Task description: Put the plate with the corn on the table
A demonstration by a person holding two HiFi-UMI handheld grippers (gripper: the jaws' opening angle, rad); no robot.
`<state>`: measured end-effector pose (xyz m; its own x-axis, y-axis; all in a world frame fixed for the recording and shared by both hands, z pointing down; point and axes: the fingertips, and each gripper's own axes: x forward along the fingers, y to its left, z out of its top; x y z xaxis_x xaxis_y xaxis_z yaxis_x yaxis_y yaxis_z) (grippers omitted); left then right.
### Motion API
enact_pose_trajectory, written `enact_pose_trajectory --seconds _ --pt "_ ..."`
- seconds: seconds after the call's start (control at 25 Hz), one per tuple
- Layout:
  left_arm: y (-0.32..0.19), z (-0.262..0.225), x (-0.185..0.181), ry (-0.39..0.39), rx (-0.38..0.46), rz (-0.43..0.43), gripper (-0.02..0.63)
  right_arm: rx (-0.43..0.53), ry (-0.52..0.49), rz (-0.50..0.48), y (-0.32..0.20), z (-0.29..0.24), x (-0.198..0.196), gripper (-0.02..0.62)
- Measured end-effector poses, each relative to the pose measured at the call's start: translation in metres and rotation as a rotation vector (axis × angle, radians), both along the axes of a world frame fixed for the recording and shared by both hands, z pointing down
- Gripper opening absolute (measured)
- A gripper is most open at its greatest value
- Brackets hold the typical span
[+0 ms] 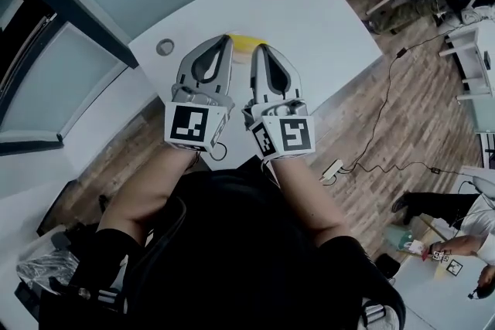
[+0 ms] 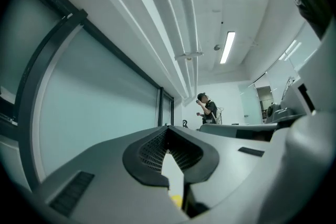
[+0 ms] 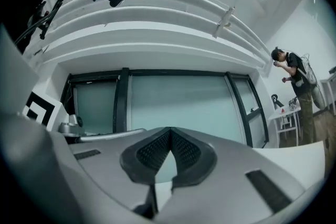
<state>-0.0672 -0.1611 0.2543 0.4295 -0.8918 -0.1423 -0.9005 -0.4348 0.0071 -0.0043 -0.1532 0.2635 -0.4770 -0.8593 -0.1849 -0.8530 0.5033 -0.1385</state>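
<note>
In the head view both grippers are held side by side over the white table [image 1: 309, 4], pointing away from me. My left gripper [image 1: 227, 39] is shut, its pads meeting at the tips [image 2: 168, 129] with nothing between them. My right gripper [image 1: 260, 49] is also shut [image 3: 170, 131] and holds nothing. A small yellow patch [image 1: 246, 42] shows on the table just past the two tips; the grippers hide the rest of it, so I cannot tell whether it is the plate or the corn. A sliver of yellow [image 2: 176, 200] shows low between the left jaws.
A round grey grommet [image 1: 165, 47] sits in the table left of the grippers. A cable [image 1: 387, 89] and a power strip [image 1: 331, 168] lie on the wooden floor to the right. Glass partitions stand behind the table. A person [image 2: 207, 108] stands far off.
</note>
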Motion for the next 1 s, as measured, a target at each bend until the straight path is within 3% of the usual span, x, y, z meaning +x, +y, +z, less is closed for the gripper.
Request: enact_pose_trajectory --seconds 0.16,0.52,1.0 --pt "0.012 -0.019 -0.012 0.008 0.073 -0.003 0.003 0.072 0.040 0.034 0.013 -0.015 -0.004 0.002" --pt "0.031 -0.038 -0.018 0.024 0.131 0.010 0.003 0.150 0.079 0.053 0.031 -0.040 -0.016 0.002" --pt "0.039 -0.034 -0.023 0.039 0.100 0.003 0.003 0.149 0.093 0.054 0.042 -0.039 -0.020 0.002"
